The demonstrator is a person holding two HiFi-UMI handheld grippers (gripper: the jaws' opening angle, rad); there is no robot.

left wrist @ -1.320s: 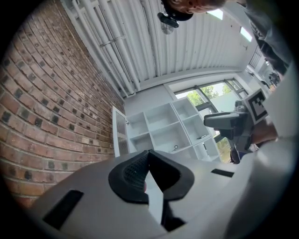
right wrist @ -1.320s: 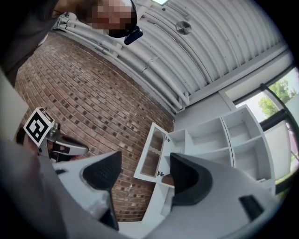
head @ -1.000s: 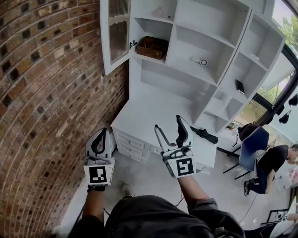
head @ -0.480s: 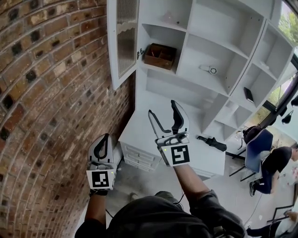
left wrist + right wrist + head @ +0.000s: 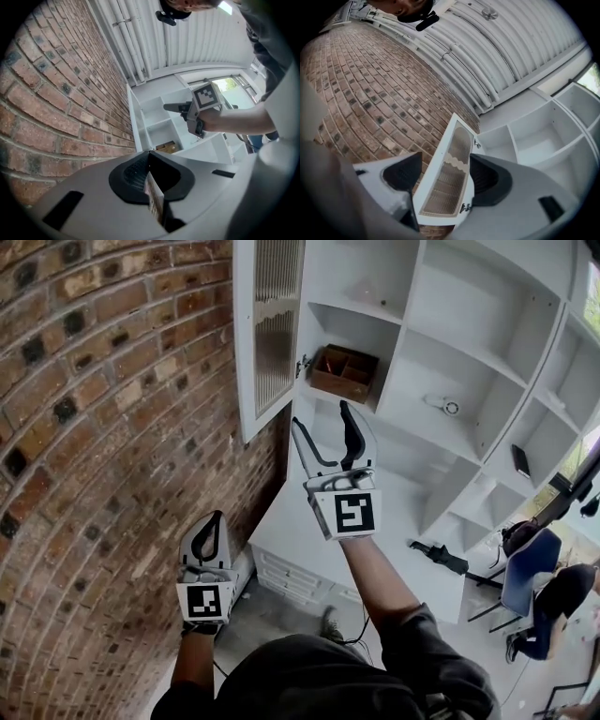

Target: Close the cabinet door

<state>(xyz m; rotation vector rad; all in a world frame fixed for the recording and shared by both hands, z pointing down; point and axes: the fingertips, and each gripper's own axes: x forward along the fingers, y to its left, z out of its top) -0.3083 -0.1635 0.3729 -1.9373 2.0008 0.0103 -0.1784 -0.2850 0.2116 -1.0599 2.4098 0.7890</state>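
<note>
Cabinet door (image 5: 267,334): open, swung out from the white shelf unit (image 5: 469,324) toward the brick wall (image 5: 94,446). It hangs at the unit's left side, with a white frame round a ribbed glass panel. A small metal latch (image 5: 303,362) shows on its free edge.

Right gripper (image 5: 321,418): raised in front of the shelves, jaws spread wide, nothing held. In the head view its tips stand just below and to the right of the door's lower free corner. The left jaw tip is close to that corner, but contact cannot be confirmed. In the right gripper view the door fills the gap between the 2 jaws, seen face-on and beyond the tips, and neither pad bears on it.

Left gripper (image 5: 214,521): held low near the wall, well apart from the door. Its 2 jaws are pressed together with nothing between them, as the left gripper view confirms.

Other items: 1 wooden box (image 5: 345,371) sits in the compartment directly behind the open door. A white desk (image 5: 291,559) with drawers stands beneath the shelves. A black object (image 5: 436,556) lies on its top toward the right.
</note>
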